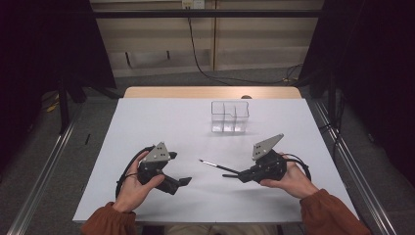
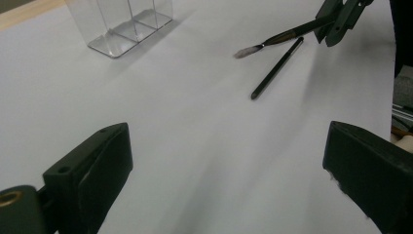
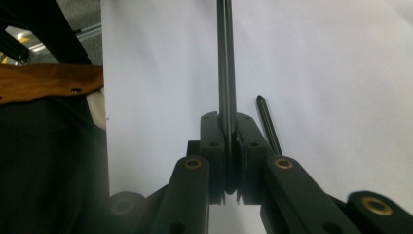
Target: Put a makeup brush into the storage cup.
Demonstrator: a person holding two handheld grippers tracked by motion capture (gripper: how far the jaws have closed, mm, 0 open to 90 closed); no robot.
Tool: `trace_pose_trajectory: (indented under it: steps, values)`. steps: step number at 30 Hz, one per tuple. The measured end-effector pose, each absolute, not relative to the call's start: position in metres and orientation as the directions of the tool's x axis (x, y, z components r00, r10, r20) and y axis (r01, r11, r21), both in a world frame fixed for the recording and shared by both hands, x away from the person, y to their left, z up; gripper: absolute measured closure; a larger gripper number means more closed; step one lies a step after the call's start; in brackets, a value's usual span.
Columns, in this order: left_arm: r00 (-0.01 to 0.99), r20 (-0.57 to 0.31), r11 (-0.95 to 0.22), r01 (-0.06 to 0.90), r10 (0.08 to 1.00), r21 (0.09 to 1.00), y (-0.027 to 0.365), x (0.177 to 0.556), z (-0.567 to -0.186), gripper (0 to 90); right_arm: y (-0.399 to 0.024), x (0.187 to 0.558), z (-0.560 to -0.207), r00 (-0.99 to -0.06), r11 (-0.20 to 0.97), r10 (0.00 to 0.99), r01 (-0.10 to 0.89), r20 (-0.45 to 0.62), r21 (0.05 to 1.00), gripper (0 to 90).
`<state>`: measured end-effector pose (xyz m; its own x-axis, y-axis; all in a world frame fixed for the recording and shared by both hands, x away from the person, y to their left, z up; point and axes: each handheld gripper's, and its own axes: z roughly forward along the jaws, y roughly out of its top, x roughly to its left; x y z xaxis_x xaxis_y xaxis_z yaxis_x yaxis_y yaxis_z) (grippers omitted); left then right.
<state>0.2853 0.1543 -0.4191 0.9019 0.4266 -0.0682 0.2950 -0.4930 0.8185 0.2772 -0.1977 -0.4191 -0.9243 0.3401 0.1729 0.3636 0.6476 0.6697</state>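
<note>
Right claw [image 1: 234,175] pinches a thin brush [image 1: 219,167] pointing straight ahead of it, with the clear box [image 1: 229,117] farther ahead.

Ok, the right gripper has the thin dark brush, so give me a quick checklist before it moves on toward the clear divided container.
1. Grip: right gripper shut on the thin dark brush, handle between the pads. Ok.
2. Brush off the table: its pale tip hangs above the white table, shadow below it. Ok.
3. Second dark stick lies loose beside the held brush, close to the right jaws. Touching them: cannot tell.
4. Left gripper open, nothing between its jaws. Ok.
5. Clear plastic divided container upright, compartments look empty. Ok.
6. Table between brush tip and container is bare. Ok.
</note>
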Motion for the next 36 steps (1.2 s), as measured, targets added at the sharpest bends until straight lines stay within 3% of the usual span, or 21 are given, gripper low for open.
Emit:
trace_pose_trajectory:
  steps: [12, 23, 36]
  values:
    - [0.886, -0.068, -0.427, 0.288, 0.460, 0.857, 0.158, 0.282, -0.423, 4.0, -0.202, 0.274, -0.427, -0.902, 0.512, 0.392, 0.378, 0.182, 0.771, 84.4]
    - [0.885, -0.069, -0.405, 0.278, 0.460, 0.871, 0.155, 0.277, -0.423, 4.0, -0.201, 0.272, -0.434, -0.895, 0.424, 0.382, 0.390, 0.230, 0.817, 84.4]
    - [0.884, -0.093, -0.336, 0.269, 0.459, 0.903, 0.149, 0.276, -0.421, 3.7, -0.196, 0.267, -0.433, -0.905, 0.337, 0.376, 0.334, 0.199, 0.880, 84.4]
